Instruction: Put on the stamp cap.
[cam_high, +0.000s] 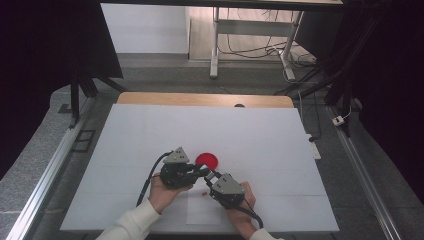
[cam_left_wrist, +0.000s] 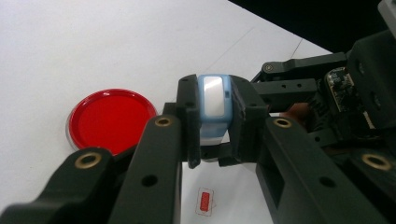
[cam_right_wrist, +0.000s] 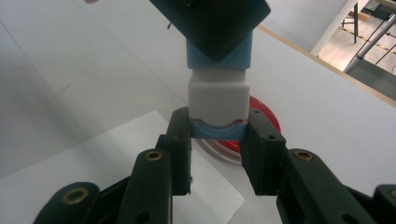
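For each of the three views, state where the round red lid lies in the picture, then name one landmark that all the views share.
High view: the round red lid lies mid-table, just beyond the grippers.
Left gripper view: left of centre, beside the jaws.
Right gripper view: centre-right, mostly hidden behind the small blue-and-white box.
Shared landmark: that box, held by both grippers.

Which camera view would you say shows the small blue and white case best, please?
The right gripper view: the case fills its centre, white body and blue ends clear. The left gripper view shows one narrow end between jaws; from the high view it is too small to make out.
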